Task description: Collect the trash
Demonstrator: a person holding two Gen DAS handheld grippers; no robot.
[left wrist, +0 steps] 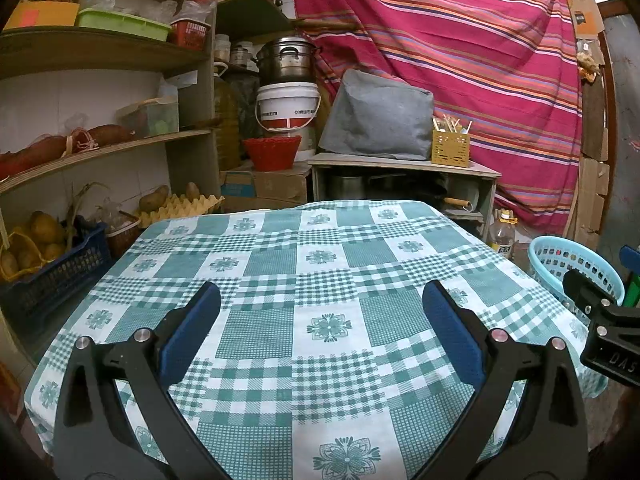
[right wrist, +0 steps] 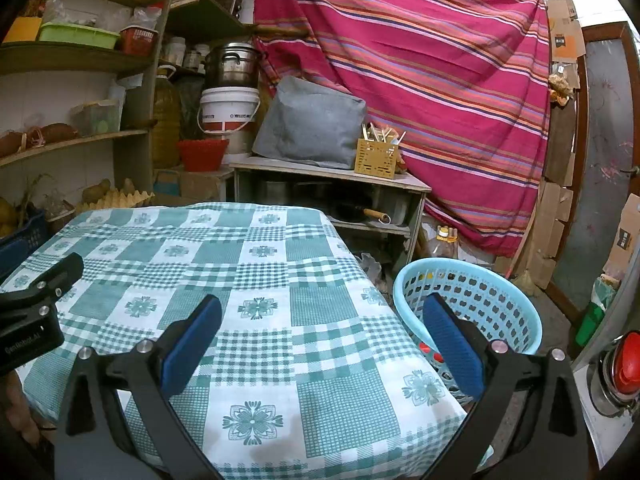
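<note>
Both my left gripper (left wrist: 322, 312) and right gripper (right wrist: 322, 316) wide, empty over checked table (left wrist: 280, 272); no trash visible there. Blue basket (right wrist: 500, 300) beside table: light, rigid, grab rim

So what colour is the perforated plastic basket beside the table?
Light blue; the perforated plastic basket shows best in the right wrist view.
</note>
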